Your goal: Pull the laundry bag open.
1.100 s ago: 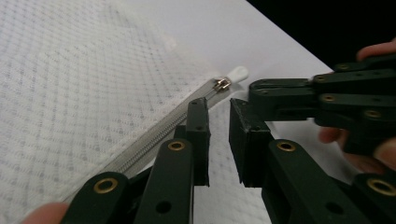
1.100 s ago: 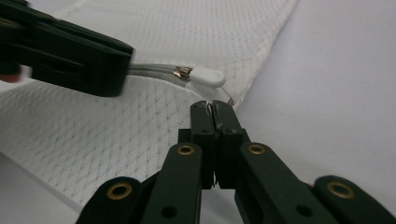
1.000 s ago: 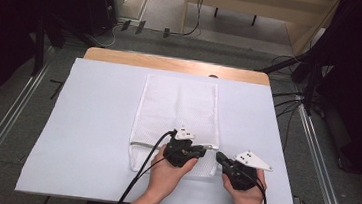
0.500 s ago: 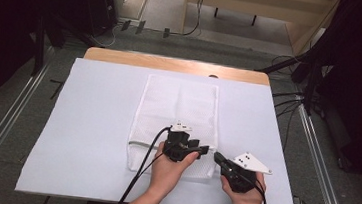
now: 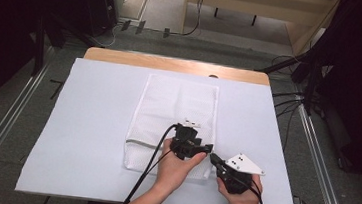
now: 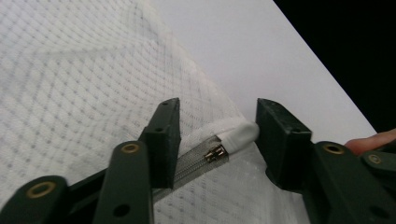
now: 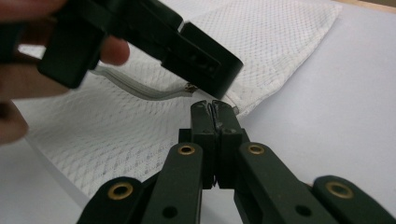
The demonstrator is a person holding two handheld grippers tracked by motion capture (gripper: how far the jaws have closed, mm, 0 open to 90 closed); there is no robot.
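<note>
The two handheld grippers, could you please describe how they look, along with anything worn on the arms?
Both the left gripper and the right gripper are black, with blocky jaws on links set with brass-coloured rivets. The right one carries a pale three-cornered plate with dark dots. A black cable trails from the left one. The forearms are bare, with no sleeves visible.

Wide bare tabletop (image 5: pixel 91 123) lies left and beyond the mesh bag (image 5: pixel 178 107), while both grippers crowd its near right corner, nearly touching each other.
</note>
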